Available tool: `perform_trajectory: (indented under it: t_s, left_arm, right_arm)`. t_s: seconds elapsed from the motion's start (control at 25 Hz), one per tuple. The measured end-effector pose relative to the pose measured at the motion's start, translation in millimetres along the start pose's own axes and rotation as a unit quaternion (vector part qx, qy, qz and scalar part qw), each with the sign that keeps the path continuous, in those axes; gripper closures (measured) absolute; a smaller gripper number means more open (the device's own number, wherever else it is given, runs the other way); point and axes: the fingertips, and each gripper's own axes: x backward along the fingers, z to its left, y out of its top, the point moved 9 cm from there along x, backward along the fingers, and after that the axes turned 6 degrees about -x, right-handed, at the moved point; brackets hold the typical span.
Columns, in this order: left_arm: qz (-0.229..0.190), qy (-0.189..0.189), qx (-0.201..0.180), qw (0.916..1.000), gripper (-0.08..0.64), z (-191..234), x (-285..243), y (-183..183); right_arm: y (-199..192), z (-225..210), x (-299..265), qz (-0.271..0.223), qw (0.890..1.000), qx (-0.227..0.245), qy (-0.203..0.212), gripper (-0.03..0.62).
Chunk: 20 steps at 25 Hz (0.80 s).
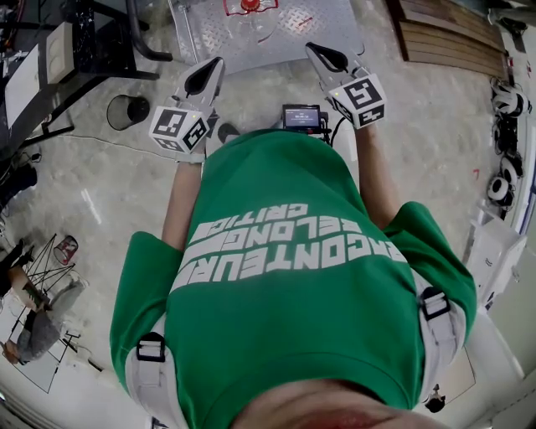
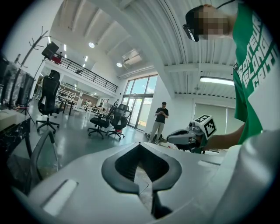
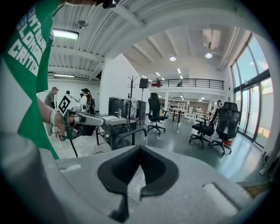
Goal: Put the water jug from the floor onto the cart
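Two grey hand-held grippers with marker cubes reach forward from a person in a green printed T-shirt (image 1: 285,285), who fills the lower middle of the head view. The left gripper (image 1: 213,67) sits at upper left of centre and the right gripper (image 1: 316,52) at upper right of centre, well apart from each other.

In the left gripper view its black-lined fingers (image 2: 120,168) are clenched together with nothing between them. The right gripper's fingers (image 3: 159,173) are likewise pressed tip to tip and hold nothing. A strip of patterned metal plate shows through the narrow slot below each pair.

The clear water jug with a red cap (image 1: 249,7) is at the top edge of the head view, cut off by the frame. It appears to stand on the silver diamond-plate cart (image 1: 322,25), beyond both grippers and touched by neither.

A round black bin (image 1: 127,111) stands on the pale floor (image 1: 100,193) at upper left. A small black device with a lit screen (image 1: 301,117) shows between the two arms. Black office chairs (image 2: 48,100) and a standing person in dark clothes (image 2: 161,120) fill the hall behind.
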Motion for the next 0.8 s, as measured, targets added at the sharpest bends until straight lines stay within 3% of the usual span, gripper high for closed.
perform_trajectory:
  t_s: [0.8]
  left_arm:
    - [-0.002,0.005,-0.001,1.0000,0.548,4,-16,3]
  right_arm:
    - [-2,-11,-16,0.005,1.000,-0.006,0.016,0.600]
